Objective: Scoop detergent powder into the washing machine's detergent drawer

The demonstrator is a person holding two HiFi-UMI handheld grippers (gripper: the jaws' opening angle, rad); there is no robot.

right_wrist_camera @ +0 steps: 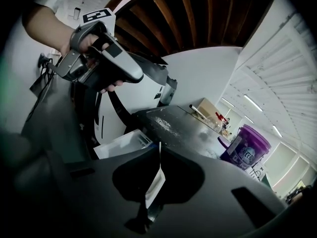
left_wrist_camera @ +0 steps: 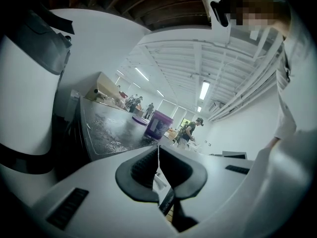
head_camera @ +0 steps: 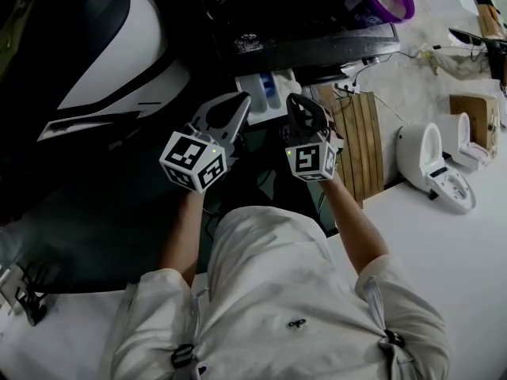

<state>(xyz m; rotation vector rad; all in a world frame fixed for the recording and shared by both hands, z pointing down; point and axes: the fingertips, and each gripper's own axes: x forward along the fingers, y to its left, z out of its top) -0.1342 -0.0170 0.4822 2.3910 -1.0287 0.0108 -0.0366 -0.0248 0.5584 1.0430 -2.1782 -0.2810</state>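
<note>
Left gripper [left_wrist_camera: 158, 153], jaws together, purple tub [left_wrist_camera: 158, 125] beyond

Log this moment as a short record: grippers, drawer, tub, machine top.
left gripper: shut, empty
right gripper: shut, empty
drawer: pulled out, just ahead of both grippers
tub: purple, standing on the machine top
machine top: dark, white powder scattered on it
progress: nothing picked up yet
</note>
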